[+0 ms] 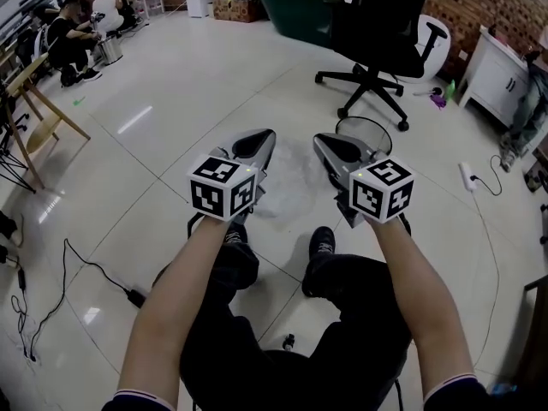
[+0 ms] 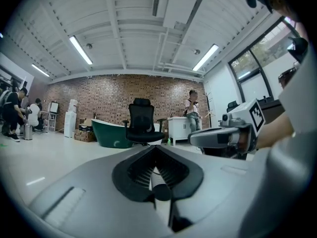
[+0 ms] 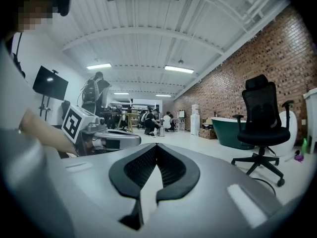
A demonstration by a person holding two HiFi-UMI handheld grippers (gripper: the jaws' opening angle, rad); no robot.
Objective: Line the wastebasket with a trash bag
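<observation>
Jaws shut on both: L gripper (image 2: 156,148) & R gripper (image 3: 156,146) tips meet in their own views, w/ a pale sliver in each gap. Only the head view shows the translucent trash bag (image 1: 291,182) hanging btwn the two tips, apparently pinched by both. Wire wastebasket (image 1: 377,127) stands on the floor just beyond the R gripper, by the office chair (image 1: 377,24) base.

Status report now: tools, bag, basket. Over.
Left tool and right tool shut on bag, stretched between. Basket ahead, unlined. Chair close behind it.

Wastebasket (image 1: 366,119) partly behind right gripper (image 1: 324,144) — chair (image 1: 381,24) top cropped.
</observation>
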